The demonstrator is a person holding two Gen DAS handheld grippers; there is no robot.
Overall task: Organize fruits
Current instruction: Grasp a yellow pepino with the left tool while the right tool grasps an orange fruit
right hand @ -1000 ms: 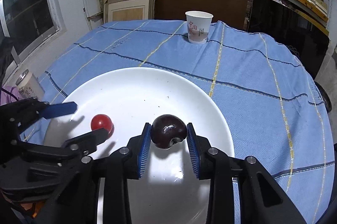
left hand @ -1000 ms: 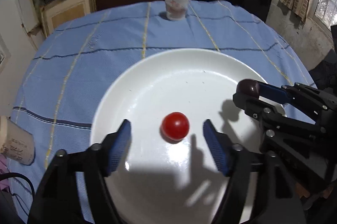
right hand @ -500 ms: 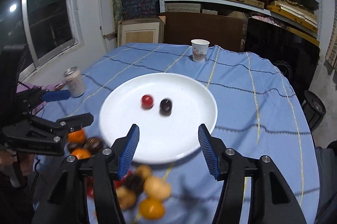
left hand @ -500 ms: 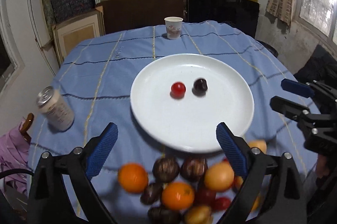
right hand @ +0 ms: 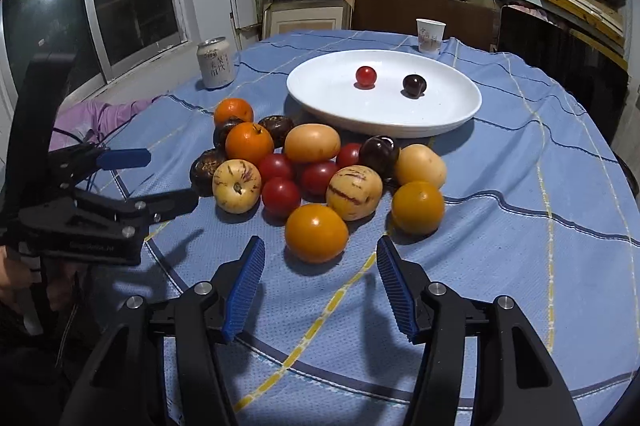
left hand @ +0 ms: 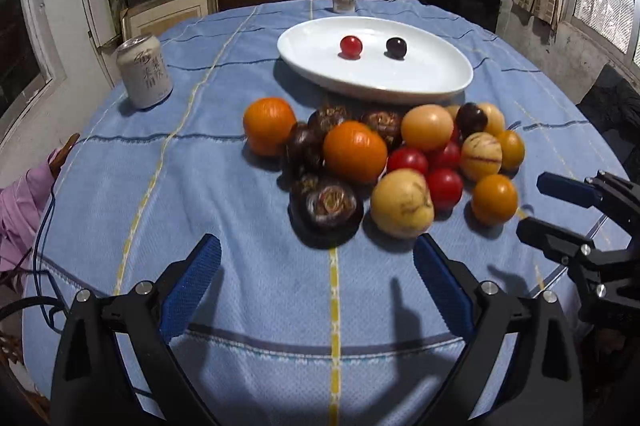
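Your white plate point(left hand: 448, 82) holds only a red tomato point(left hand: 351, 46) and a dark plum point(left hand: 396, 47), apart. The remaining fruit pile point(right hand: 320, 166) sits on the tablecloth point(left hand: 200, 186) just before it. Your left gripper point(left hand: 316, 282) and right gripper point(right hand: 320, 286) are both spread, empty.

**Two empty claws, angled downward**

The left claw point(left hand: 316, 278) stands spread wide, blue pads apart, gripping nothing. The right claw point(right hand: 320, 286), at its three o'clock, gapes more narrowly, also empty. Both tilt downward side by side.

Red "中国" on the paper cup point(right hand: 430, 35); the can's point(left hand: 144, 71) characters are unclear.
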